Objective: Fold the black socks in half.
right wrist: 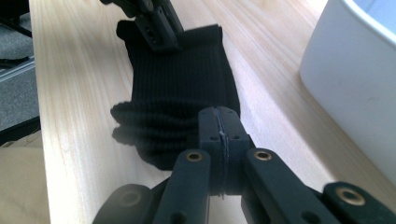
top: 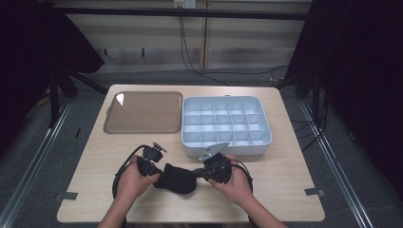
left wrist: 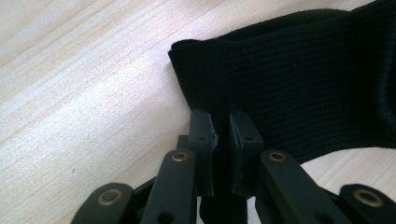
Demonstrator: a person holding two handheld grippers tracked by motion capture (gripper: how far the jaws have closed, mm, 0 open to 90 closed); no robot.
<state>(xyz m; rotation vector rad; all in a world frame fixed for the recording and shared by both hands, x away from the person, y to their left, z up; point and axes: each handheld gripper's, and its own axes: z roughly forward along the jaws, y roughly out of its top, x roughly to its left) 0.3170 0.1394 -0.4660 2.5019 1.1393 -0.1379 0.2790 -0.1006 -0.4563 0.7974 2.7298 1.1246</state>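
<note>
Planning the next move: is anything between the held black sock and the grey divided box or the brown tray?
Nothing visible. The black sock hangs between the left gripper and right gripper; bare table lies up to the divided box and tray.

Two sets of tongs, both black all over. The left tongs (top: pixel 153 167) carry a boxy black body with a small grey fitting on top; the right tongs (top: pixel 203 173) wear a grey three-cornered plate. A black cable loops away from each. Up close, flat linkage bars run to blocky square pads (left wrist: pixel 201 135), with brass-coloured rivets at the joints and small dark screw holes in the pads. The forearms are bare, no sleeves showing, the hands (top: pixel 134 180) ungloved.
</note>
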